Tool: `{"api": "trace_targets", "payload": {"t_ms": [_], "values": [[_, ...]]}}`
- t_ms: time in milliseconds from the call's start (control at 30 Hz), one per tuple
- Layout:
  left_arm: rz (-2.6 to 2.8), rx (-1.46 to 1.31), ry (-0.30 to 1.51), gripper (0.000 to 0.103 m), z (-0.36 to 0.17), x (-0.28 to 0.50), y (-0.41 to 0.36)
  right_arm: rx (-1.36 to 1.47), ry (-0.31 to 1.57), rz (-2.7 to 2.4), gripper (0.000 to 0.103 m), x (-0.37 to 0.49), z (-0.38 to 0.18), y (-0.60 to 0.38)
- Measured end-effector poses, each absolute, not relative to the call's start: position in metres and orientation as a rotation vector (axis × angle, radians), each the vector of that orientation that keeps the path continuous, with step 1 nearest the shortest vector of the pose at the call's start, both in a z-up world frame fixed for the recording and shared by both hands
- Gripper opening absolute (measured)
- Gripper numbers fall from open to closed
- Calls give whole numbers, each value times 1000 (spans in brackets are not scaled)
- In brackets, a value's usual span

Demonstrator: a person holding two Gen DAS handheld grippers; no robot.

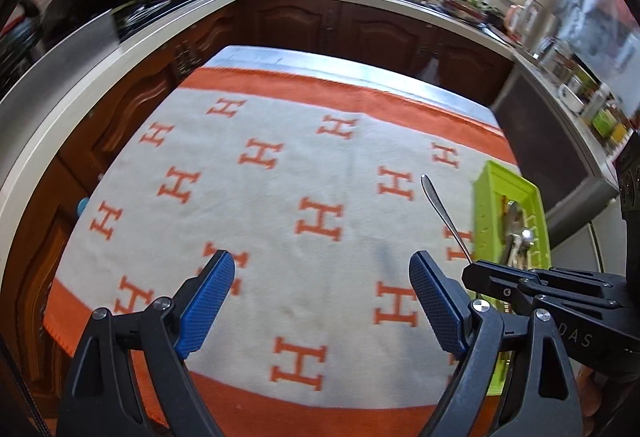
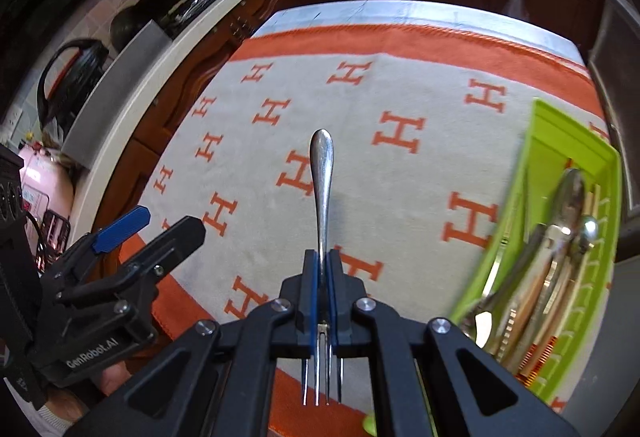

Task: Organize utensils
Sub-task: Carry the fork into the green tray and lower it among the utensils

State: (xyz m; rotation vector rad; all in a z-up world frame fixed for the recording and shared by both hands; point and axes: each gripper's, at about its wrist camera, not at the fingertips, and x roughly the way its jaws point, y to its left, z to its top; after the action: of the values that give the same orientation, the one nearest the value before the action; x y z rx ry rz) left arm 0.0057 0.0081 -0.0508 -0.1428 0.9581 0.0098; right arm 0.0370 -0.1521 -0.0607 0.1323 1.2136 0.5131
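While the right gripper [image 2: 323, 269] clamps a fork [image 2: 322, 173] by its neck, the left gripper [image 1: 322, 273] hangs spread and empty.
Handle forward, tines back, the fork sits above the cloth [image 2: 400, 177]; a green tray [image 2: 560, 141] of cutlery [image 2: 552, 249] lies just right.

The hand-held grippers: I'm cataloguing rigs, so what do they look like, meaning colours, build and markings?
Both are matte black plastic linkages joined by silver round-headed pins. The left hand-held gripper carries blue pads with a fine diamond texture; the right hand-held gripper has thin blue pads too. White lettering "GenRobot.AI" marks the left unit's body. No cables or sleeves are clearly visible.
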Motion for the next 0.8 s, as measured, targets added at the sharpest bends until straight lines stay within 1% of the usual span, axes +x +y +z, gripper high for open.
{"api": "trace_targets", "payload": {"t_ms": [167, 433, 800], "values": [[-94, -89, 950, 90, -40, 16, -32, 212, 1197, 421, 4, 31, -50, -195], [-236, 16, 956, 102, -38, 34, -96, 348, 1191, 242, 4, 22, -57, -265], [-316, 89, 1028, 102, -59, 62, -145, 506, 1219, 58, 4, 27, -83, -314]]}}
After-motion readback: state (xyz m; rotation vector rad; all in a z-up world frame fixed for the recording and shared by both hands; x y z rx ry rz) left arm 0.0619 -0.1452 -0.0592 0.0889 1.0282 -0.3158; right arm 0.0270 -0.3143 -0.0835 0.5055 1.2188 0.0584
